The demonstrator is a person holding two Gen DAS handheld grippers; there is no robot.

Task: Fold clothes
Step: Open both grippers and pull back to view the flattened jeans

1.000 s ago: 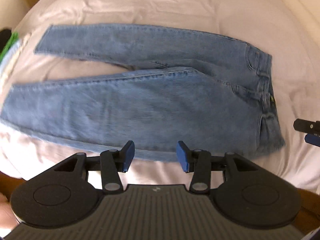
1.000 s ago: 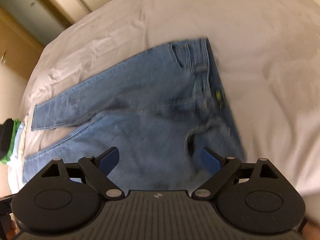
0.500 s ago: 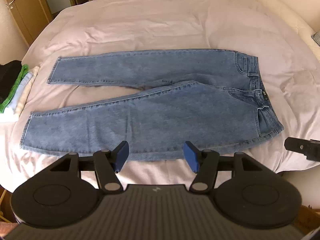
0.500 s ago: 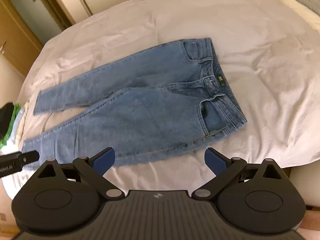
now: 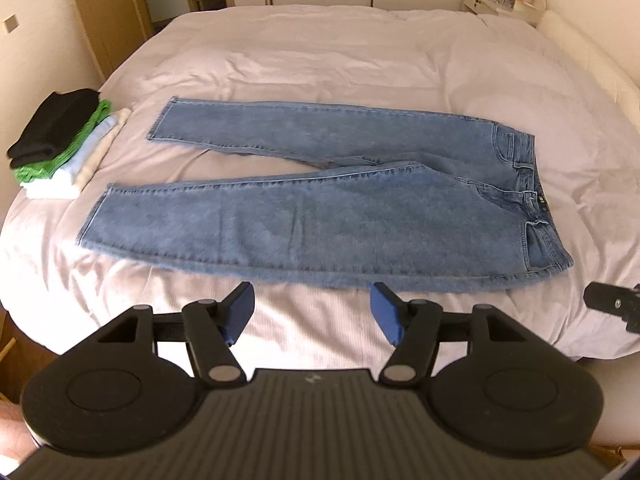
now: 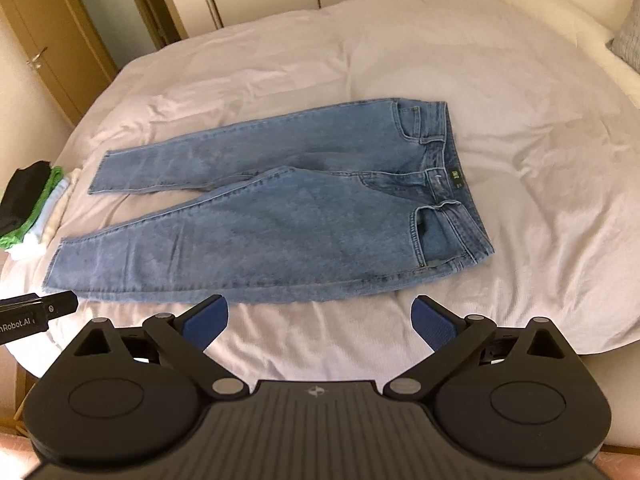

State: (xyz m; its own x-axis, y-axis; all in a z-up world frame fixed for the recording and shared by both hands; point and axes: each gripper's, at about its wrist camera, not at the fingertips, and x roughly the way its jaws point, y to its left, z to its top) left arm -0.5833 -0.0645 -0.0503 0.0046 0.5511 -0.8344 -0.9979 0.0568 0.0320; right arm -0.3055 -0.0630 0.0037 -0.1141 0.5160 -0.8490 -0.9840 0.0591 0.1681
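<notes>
A pair of light blue jeans (image 5: 340,216) lies flat and spread on the white bed, waistband to the right, both legs pointing left; it also shows in the right wrist view (image 6: 280,216). My left gripper (image 5: 312,312) is open and empty, held back over the bed's near edge in front of the lower leg. My right gripper (image 6: 320,320) is open wide and empty, also back from the jeans' near edge. Neither touches the jeans.
A stack of folded clothes (image 5: 60,140), black on top, then green and white, sits at the bed's left edge, also in the right wrist view (image 6: 28,208). The bed (image 5: 360,52) stretches far behind. Wooden doors (image 6: 48,40) and wardrobes stand beyond.
Both grippers have pulled back and up from the jeans, so the whole garment and more of the room now show. The jeans lie unmoved.
</notes>
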